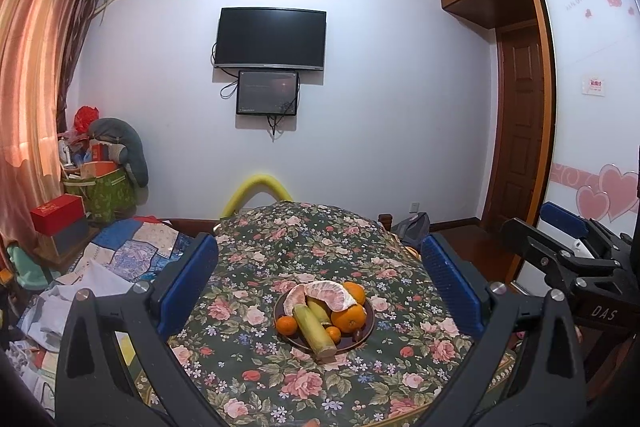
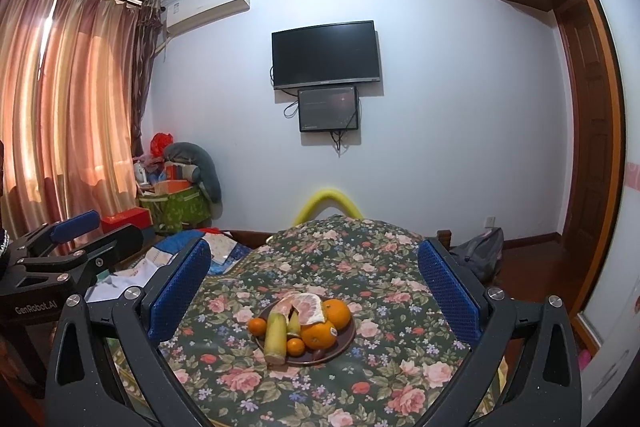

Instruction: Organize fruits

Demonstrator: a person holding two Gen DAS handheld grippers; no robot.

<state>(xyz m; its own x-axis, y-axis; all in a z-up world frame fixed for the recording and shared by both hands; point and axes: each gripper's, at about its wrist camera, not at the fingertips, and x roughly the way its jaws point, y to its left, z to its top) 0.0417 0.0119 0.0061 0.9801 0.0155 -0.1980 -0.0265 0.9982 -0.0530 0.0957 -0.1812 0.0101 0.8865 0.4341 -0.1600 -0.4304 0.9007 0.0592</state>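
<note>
A dark round plate (image 1: pixel 366 333) (image 2: pixel 344 345) sits on a floral tablecloth (image 1: pixel 280 255) (image 2: pixel 360 255). It holds a peeled pomelo piece (image 1: pixel 324 293) (image 2: pixel 306 307), two large oranges (image 1: pixel 350 317) (image 2: pixel 319 335), small tangerines (image 1: pixel 287 325) (image 2: pixel 257 326) and two green-yellow sugarcane sections (image 1: pixel 314 331) (image 2: pixel 275 337). My left gripper (image 1: pixel 320 287) is open and empty, held back from the plate. My right gripper (image 2: pixel 314 287) is open and empty, also back from it. Each gripper shows at the edge of the other's view (image 1: pixel 560 239) (image 2: pixel 68 243).
A bed with patchwork bedding (image 1: pixel 132 247) (image 2: pixel 216 251) lies left of the table. Boxes and a green bag (image 1: pixel 100 195) (image 2: pixel 176 211) stand by the curtain. A wardrobe (image 1: pixel 592 107) and door are on the right. A TV (image 1: pixel 270 39) hangs on the far wall.
</note>
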